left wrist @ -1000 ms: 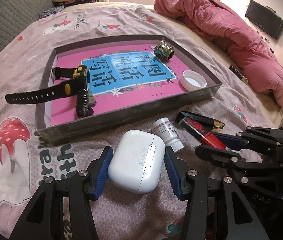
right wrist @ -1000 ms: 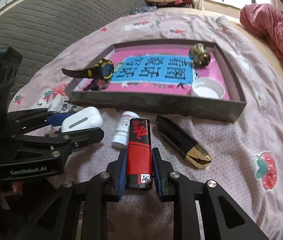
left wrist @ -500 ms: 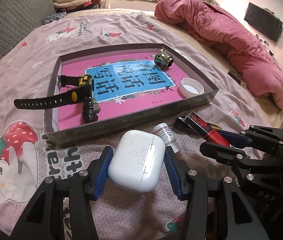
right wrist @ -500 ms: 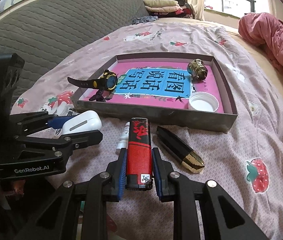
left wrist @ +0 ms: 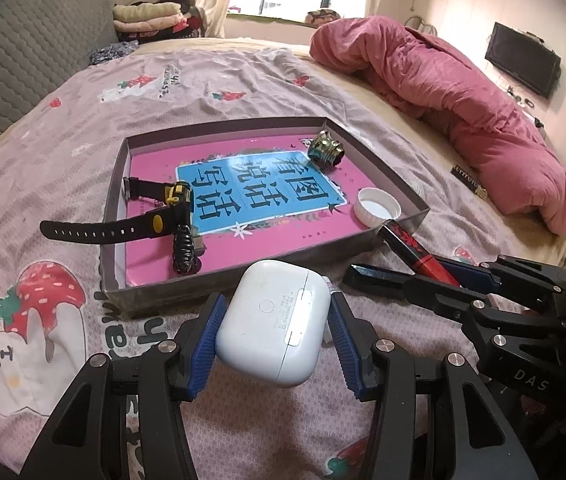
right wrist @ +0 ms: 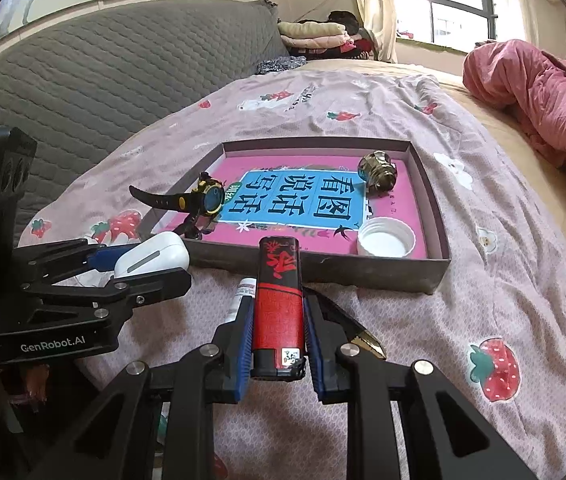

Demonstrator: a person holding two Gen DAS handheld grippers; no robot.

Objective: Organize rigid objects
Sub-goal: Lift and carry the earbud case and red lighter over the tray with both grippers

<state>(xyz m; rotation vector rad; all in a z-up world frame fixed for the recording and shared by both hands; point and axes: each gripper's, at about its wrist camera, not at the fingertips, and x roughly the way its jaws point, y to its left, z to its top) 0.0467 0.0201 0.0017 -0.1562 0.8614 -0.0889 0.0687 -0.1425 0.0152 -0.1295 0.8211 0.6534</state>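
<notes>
left gripper (left wrist: 275,332), left wrist view: blue-padded fingers (left wrist: 207,340) clamp a white earbud charging case (left wrist: 273,322) from both sides, the case clear of the strawberry-print bedsheet (left wrist: 83,128), just in front of the near wall of a shallow cardboard tray (left wrist: 243,276). right gripper (right wrist: 277,332), right wrist view: fingers (right wrist: 243,340) drawn narrow around a red-and-black lipstick tube (right wrist: 279,304), its black-topped end pointing toward the tray (right wrist: 439,220). inside the tray, on a pink-and-blue printed sheet: a black-and-yellow wristwatch (left wrist: 163,216) whose strap overhangs the left wall; a black coiled hair tie (left wrist: 184,250) near the front wall; a metallic gold-toned cap-like piece (left wrist: 326,151) at the far right corner; a white bottle cap (left wrist: 377,207) lying open side up at the near right corner. on the sheet in front of the tray: a small white bottle (right wrist: 243,298) lying on its side between the two grippers, and a black lipstick cap with gold tip (right wrist: 355,330), partly hidden by the right fingers. background: rumpled pink quilt (left wrist: 463,92); grey quilted headboard (right wrist: 95,80).
</notes>
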